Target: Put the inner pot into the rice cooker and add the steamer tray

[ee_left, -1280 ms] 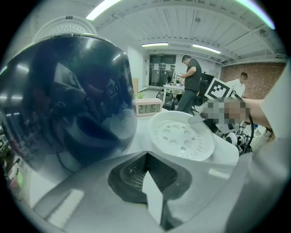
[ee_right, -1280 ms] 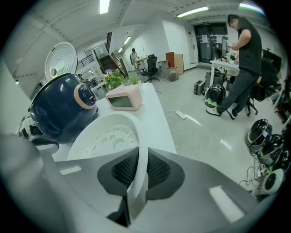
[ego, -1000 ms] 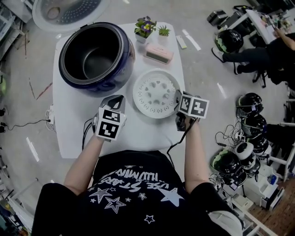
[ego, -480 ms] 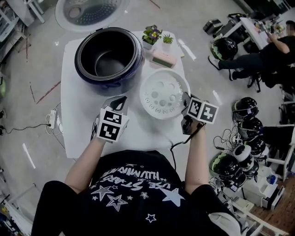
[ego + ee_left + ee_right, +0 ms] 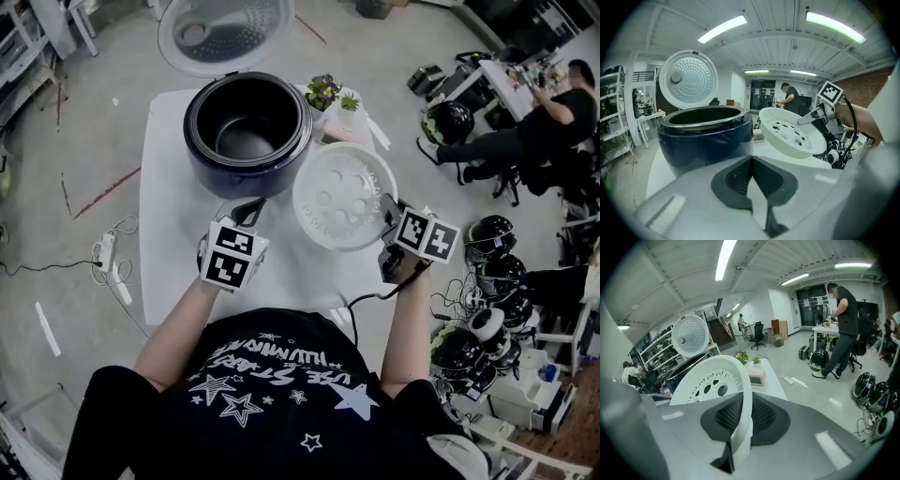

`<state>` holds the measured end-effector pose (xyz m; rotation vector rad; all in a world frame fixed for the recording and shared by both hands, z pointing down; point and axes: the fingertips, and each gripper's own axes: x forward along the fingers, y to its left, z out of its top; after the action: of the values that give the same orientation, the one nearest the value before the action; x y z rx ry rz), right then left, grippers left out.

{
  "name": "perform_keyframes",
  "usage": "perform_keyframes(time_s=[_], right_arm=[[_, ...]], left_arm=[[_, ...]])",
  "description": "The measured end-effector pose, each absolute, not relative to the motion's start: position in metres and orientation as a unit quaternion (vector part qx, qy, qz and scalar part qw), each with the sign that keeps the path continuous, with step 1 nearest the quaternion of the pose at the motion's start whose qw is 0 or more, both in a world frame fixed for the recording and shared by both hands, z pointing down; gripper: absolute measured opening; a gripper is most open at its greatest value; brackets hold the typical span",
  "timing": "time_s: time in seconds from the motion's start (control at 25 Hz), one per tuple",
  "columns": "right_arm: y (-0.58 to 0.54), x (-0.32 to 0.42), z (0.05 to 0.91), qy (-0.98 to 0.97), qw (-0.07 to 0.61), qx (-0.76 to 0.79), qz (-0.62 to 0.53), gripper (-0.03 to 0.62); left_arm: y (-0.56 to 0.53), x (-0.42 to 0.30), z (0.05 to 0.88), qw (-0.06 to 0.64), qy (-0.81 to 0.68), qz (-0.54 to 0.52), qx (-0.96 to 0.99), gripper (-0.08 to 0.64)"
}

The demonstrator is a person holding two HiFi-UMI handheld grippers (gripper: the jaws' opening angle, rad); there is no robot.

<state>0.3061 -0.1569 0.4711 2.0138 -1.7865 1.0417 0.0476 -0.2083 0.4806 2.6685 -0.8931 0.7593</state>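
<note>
At frame centre, the right gripper point(image 5: 384, 212) clamps the white steamer tray point(image 5: 342, 195), held tilted just right of the rice cooker point(image 5: 247, 131).
Right gripper view shows the tray's rim pinched between its jaws. Only the head view shows the inner pot point(image 5: 246, 141) seated inside the cooker. The left gripper point(image 5: 246, 212) is closed and empty. Lettering on the shirt point(image 5: 272, 375) is illegible.

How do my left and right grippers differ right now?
The right gripper has its fingers shut on the rim of the white steamer tray, holding it tilted off the table. The left gripper has its fingers shut on nothing. The right gripper sits at the tray's near right edge, while the left gripper points toward the rice cooker. Both carry marker cubes.
</note>
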Motion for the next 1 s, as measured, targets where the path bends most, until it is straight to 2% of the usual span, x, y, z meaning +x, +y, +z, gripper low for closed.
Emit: perform_keyframes(time_s=[0.6,1.0], right_arm=[[-0.213,0.254,0.390,-0.680,0.091,0.664,0.298,0.057],[-0.282,0.207,0.372,-0.734,0.121,0.612,0.270,0.057]], left_arm=[[-0.235,-0.012,0.434,0.110,-0.356,0.203,0.905,0.005],[-0.260,-0.054,0.408,0.103,-0.419,0.175,0.885,0.005]])
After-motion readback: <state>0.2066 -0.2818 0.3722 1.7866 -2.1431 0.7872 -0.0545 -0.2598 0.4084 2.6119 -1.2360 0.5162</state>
